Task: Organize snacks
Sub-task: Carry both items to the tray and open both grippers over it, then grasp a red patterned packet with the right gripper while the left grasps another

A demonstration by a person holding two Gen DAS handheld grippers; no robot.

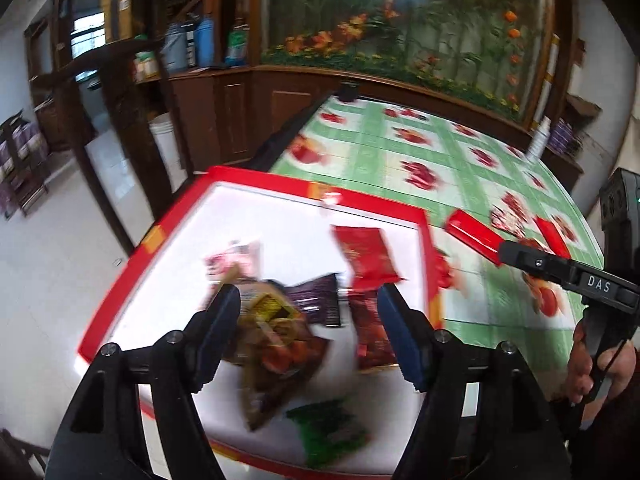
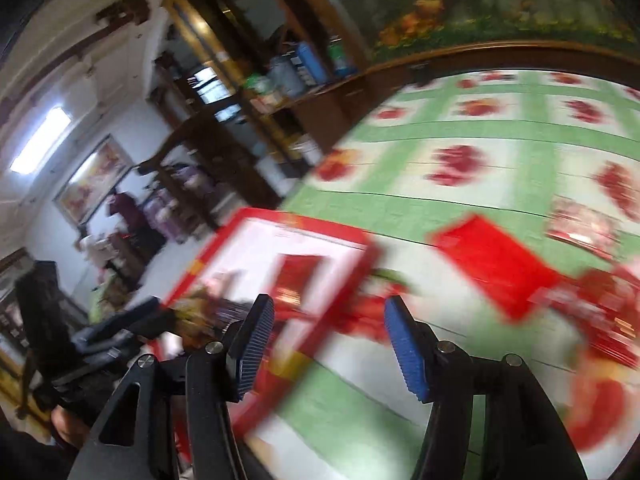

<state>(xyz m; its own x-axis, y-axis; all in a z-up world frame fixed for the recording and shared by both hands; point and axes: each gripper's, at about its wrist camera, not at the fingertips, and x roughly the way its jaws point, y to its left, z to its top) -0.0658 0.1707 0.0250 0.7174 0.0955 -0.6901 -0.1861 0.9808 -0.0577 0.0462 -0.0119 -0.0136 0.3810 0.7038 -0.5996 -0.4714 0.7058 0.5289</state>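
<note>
A red-rimmed white tray (image 1: 280, 186) sits on the green floral tablecloth (image 1: 400, 152) and holds several snack packets: a red one (image 1: 368, 258), a dark purple one (image 1: 320, 298), a brown-orange one (image 1: 276, 344), a green one (image 1: 328, 432) and a pink one (image 1: 236, 260). My left gripper (image 1: 308, 308) hangs open and empty above them. My right gripper (image 2: 328, 320) is open and empty above the tray's right rim (image 2: 344, 288). A red packet (image 2: 496, 264) and a pale red packet (image 2: 584, 228) lie on the cloth to the right.
The right gripper's body (image 1: 568, 276) and the hand holding it show at the right of the left wrist view. Wooden cabinets (image 1: 224, 108) with bottles and a flower mural (image 1: 400, 20) stand beyond the table. A chair (image 1: 120, 92) stands on the left.
</note>
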